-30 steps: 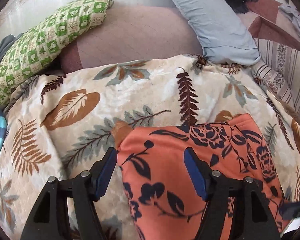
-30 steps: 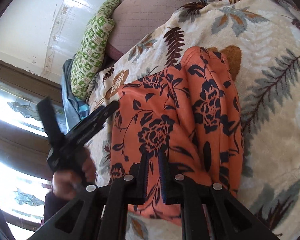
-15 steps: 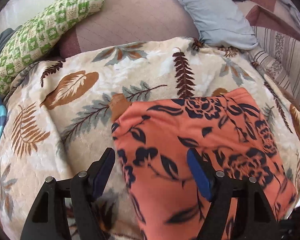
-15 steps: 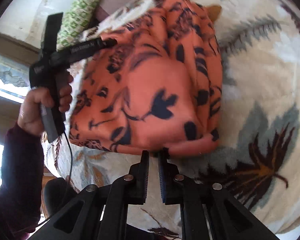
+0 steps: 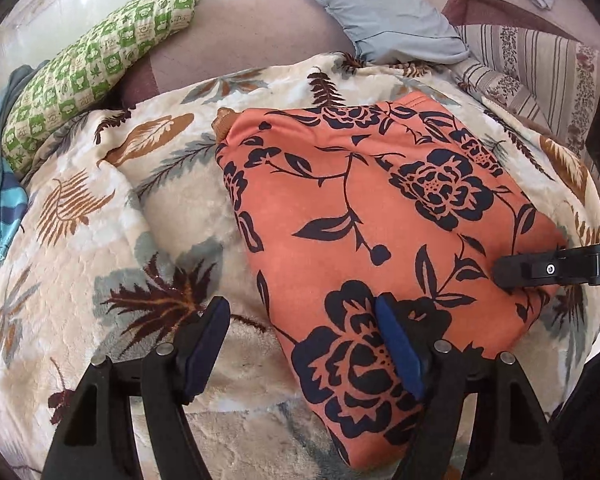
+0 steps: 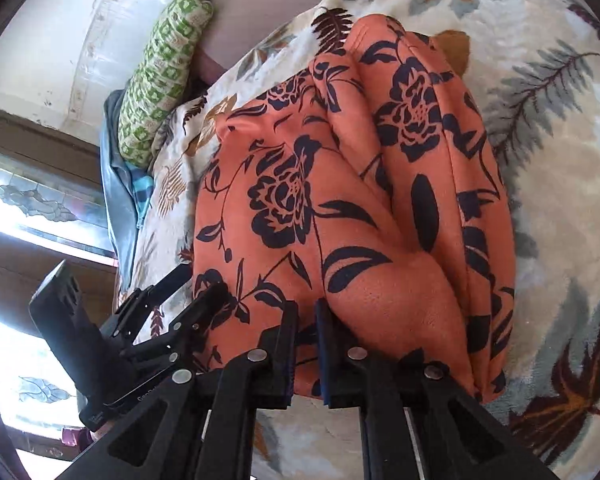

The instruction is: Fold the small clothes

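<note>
A leaf-patterned blanket (image 5: 112, 240) is covering the bed. A green checked pillow (image 5: 96, 64) is lying far left, a grey-blue pillow (image 5: 384, 12) is resting far right beside striped bedding (image 5: 540, 68).

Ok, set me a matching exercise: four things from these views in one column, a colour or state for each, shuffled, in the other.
Things:
1. garment
2. left gripper
3. right gripper
4. pillow

Colour or state:
A. green and cream checks
B. shut on cloth
C. orange with dark flowers
D. jaws open

Pairs: 1-C, 2-D, 3-B, 4-A
</note>
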Available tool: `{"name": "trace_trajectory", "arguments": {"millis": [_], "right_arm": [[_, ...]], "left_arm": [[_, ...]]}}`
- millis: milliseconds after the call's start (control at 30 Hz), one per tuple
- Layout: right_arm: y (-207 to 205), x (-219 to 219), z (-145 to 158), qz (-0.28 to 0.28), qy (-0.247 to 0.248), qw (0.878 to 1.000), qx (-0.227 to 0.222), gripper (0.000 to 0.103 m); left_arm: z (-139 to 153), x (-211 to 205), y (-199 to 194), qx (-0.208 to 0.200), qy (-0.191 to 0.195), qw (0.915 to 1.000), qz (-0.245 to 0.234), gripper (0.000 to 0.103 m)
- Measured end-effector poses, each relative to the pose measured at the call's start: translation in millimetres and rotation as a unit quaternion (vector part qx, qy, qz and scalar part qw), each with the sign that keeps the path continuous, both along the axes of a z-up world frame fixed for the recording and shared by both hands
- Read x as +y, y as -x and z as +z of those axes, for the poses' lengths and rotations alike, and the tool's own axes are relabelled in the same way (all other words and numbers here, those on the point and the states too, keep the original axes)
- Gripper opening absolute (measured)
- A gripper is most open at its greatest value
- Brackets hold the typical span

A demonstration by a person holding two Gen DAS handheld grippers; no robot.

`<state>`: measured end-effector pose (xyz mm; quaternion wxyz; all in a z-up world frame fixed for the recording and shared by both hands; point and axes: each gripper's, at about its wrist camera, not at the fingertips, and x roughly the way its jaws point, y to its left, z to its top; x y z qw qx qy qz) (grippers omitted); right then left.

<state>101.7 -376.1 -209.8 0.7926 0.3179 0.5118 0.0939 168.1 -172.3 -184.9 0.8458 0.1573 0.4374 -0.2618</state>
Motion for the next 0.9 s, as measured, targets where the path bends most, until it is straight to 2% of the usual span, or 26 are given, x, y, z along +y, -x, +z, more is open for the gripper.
{"name": "trace_trajectory", "arguments": {"millis": [100, 233, 267, 367, 467, 533, 667, 767, 900], "right_arm": [[3.3, -3.6, 2.3, 0.002, 0.000, 1.000, -0.005, 0.011], [7.2, -13.3, 7.4, -0.019, -0.005, 1.000, -0.024, 0.012], [4.9, -14.1, 2.8, -0.019, -0.010, 1.000, -0.015, 0.012], [-1.2, -11.4, -7.2, -0.013, -0.019, 1.000, 0.002, 0.012], [-0.5, -12.6, -1.9, -0.012, -0.023, 1.000, -0.002, 0.011], [-2.3, -14.6, 3.6, -0.020, -0.031, 0.999, -0.012, 0.011], [-15.8, -12.3, 21.5, -0.028, -0.005, 0.999, -0.037, 0.012], [-32.9, -9.0, 20.3, -0.031, 0.011, 0.999, -0.028, 0.012], [-47.6, -2.0, 2.9, -0.022, 0.040, 0.999, 0.001, 0.012]], "left_arm": [[7.7, 0.0, 1.3, -0.003, 0.000, 1.0000, 0.003, 0.076], [28.8, 5.8, 12.4, 0.001, 0.054, 0.9985, -0.008, 0.075], [28.8, 2.6, 16.6, -0.003, 0.049, 0.9987, -0.015, 0.075], [4.5, -12.2, 22.4, -0.012, -0.008, 0.9992, -0.036, 0.077], [6.1, -7.5, 18.5, 0.000, 0.010, 0.9997, -0.020, 0.078], [6.5, -8.0, 18.5, -0.006, 0.005, 0.9998, -0.021, 0.080], [8.2, -10.1, 20.4, -0.013, -0.002, 0.9997, -0.021, 0.080], [9.0, -10.8, 20.7, -0.016, -0.006, 0.9996, -0.024, 0.080], [8.4, -11.2, 19.8, -0.015, -0.007, 0.9995, -0.028, 0.080]]}}
